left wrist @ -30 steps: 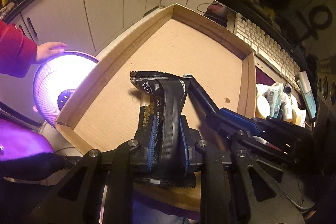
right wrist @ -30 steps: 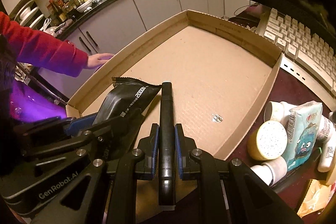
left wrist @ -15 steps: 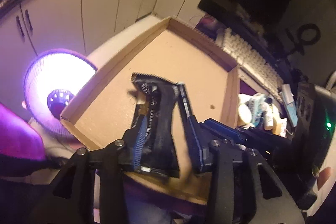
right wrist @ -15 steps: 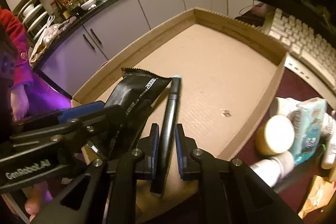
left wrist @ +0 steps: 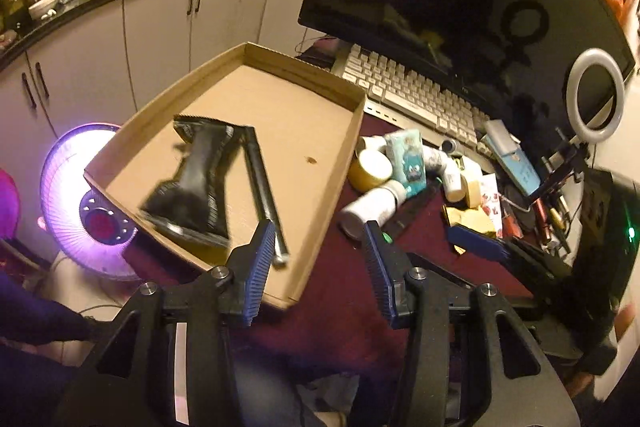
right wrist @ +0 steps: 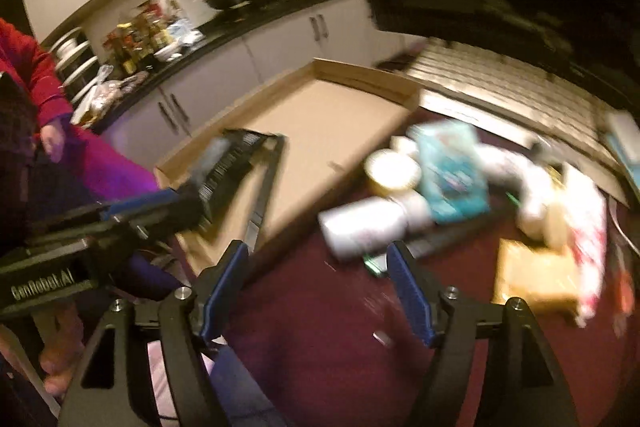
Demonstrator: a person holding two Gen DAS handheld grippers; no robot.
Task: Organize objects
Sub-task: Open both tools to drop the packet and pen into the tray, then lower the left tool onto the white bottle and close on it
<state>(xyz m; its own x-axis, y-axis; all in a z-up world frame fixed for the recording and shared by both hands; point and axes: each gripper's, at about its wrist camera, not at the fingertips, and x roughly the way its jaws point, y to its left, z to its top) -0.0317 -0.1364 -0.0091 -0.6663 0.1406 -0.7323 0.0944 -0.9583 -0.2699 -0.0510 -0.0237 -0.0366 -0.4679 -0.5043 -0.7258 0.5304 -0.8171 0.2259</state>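
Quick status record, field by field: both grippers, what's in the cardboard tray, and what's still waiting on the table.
left gripper: open, nothing between its pads
right gripper: open, jaws have just been opening, empty
cardboard tray: holds two items, side by side
black pouch: lying in the tray, left of the pen
black pen: lying in the tray, near end over the front edge
still on table: white bottle, teal packet, yellow-lidded jar, other clutter beside the keyboard

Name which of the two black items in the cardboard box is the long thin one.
The pen: a slim straight stick lying on the right, beside the pouch, which is wide, flat and crinkled, nearer the box's left wall.
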